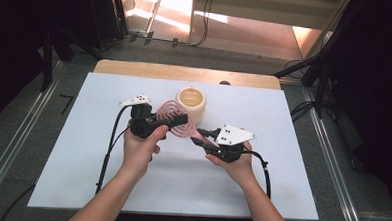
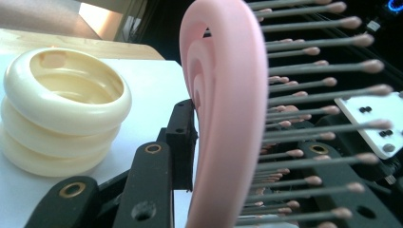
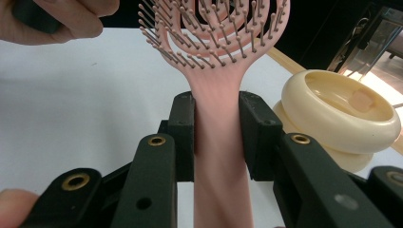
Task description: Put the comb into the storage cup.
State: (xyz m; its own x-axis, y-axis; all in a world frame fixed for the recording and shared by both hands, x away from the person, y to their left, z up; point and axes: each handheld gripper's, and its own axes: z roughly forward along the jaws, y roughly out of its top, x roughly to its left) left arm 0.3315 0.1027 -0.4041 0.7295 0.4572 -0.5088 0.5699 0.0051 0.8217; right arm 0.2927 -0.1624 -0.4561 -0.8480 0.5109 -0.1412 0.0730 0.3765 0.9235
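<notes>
A pink vented hairbrush (image 1: 172,118) is held above the white table between both grippers. My left gripper (image 1: 181,121) is shut on the brush head; in the left gripper view the pink frame (image 2: 228,95) stands edge-on between the black jaws, bristles pointing right. My right gripper (image 1: 198,140) is shut on the brush handle (image 3: 220,152), both pads pressed against its sides. A cream ribbed cup (image 1: 191,101) stands upright just behind the brush, seen also as a cream cup (image 2: 62,109) at left and a cream cup (image 3: 335,114) at right.
The white table top (image 1: 81,160) lies on a wooden board whose far edge (image 1: 185,71) shows. Cables trail from both grippers toward the near edge. Dark frames and floor rails surround the table.
</notes>
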